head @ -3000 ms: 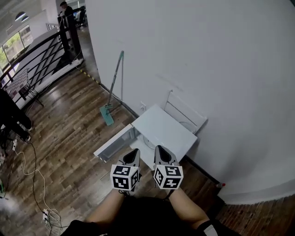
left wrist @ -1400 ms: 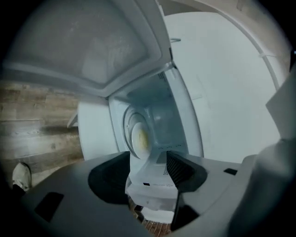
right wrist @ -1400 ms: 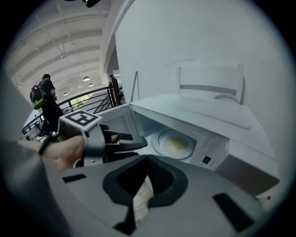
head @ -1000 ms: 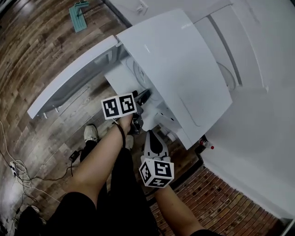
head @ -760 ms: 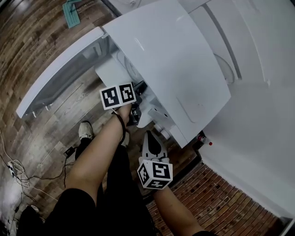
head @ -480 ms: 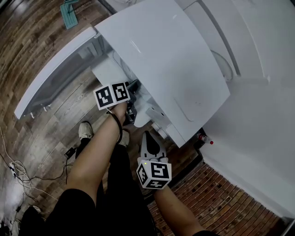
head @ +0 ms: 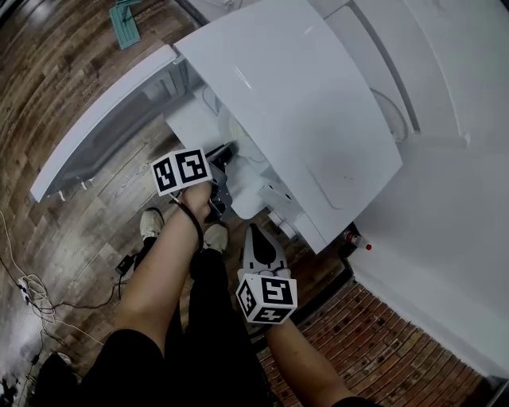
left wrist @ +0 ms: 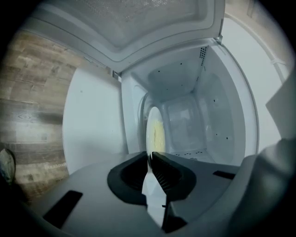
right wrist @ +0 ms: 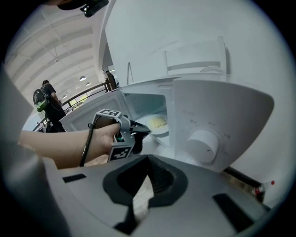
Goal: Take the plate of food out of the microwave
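Note:
The white microwave (head: pixel 302 103) stands with its door (head: pixel 103 119) swung open to the left. Inside lies a white plate (left wrist: pixel 151 121) with yellow food (left wrist: pixel 159 133); the right gripper view shows that plate (right wrist: pixel 157 125) low in the cavity. My left gripper (left wrist: pixel 150 155) reaches into the opening and its jaws are closing on the plate's near rim, which sits pinched between the pads. From above, the left gripper (head: pixel 221 159) is at the cavity mouth. My right gripper (head: pixel 256 232) hangs back below the microwave's front, shut and holding nothing.
The control panel with its round dial (right wrist: pixel 202 144) is right of the opening. A red-capped bottle (head: pixel 359 242) lies by the wall. Cables (head: pixel 28 290) trail over the wood floor at left, and a teal mop head (head: pixel 125 13) rests farther back. A person (right wrist: pixel 46 99) stands by a railing.
I have leaned in over the microwave since the oldest frame. Over the last second the left gripper's cube has drifted a little left at the cavity mouth. The right gripper has barely moved.

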`<state>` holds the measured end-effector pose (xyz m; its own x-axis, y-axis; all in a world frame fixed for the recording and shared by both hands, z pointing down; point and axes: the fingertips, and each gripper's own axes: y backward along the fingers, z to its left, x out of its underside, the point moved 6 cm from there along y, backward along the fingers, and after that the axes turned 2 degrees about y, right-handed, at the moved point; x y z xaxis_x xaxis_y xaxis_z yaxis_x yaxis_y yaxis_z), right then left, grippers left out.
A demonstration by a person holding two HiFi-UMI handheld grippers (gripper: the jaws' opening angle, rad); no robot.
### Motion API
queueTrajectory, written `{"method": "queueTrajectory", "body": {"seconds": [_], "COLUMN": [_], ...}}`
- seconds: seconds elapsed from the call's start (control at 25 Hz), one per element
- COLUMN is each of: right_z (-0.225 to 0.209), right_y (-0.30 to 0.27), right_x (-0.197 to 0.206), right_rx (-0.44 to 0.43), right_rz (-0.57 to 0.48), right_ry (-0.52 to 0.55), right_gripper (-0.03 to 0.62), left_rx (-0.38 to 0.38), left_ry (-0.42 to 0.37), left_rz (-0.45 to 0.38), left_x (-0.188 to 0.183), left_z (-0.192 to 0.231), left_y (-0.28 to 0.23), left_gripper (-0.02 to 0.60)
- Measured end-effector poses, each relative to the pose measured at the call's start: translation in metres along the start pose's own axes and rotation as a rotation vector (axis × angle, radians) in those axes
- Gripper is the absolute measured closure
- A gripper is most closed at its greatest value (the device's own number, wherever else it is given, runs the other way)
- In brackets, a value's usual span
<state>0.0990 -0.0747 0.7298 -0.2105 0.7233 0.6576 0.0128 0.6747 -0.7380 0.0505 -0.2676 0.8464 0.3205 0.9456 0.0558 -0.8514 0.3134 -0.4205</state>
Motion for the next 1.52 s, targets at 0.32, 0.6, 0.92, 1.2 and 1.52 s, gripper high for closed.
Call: {"method": "queueTrajectory", "body": {"seconds": [0.32, 0.6, 0.92, 1.2, 1.52], "right_z": [0.008, 0.017, 0.034, 0.064, 0.067], "right_y": [-0.008, -0.008, 0.014, 0.057, 0.111], "right_x": [0.003, -0.006, -0.020, -0.080, -0.185], "right_rx": [-0.007, -0.015, -0.045, -0.106, -0.086], "right_rz": [0.008, 0.001, -0.018, -0.089, -0.257], "right_ry": [-0.005, 0.011, 0.009, 0.047, -0.034], "right_gripper": [0.584, 0.583, 0.585, 0.585, 0.585], "left_rx": [0.201, 0.267, 0.252, 0.213, 0.146], "left_ry": [0.102, 0.177, 0.312, 0.344, 0.251], "left_rz": [-0.048, -0.110, -0.161, -0.143, -0.068], "left_x": [0.004, 0.007, 0.023, 0.034, 0.002], "left_z": [0.014, 0.013, -0.007, -0.061, -0.146], "left_y": [0.018, 0.057, 0.129, 0.202, 0.246], "left_gripper": [0.569, 0.569, 0.569, 0.569, 0.569]}}
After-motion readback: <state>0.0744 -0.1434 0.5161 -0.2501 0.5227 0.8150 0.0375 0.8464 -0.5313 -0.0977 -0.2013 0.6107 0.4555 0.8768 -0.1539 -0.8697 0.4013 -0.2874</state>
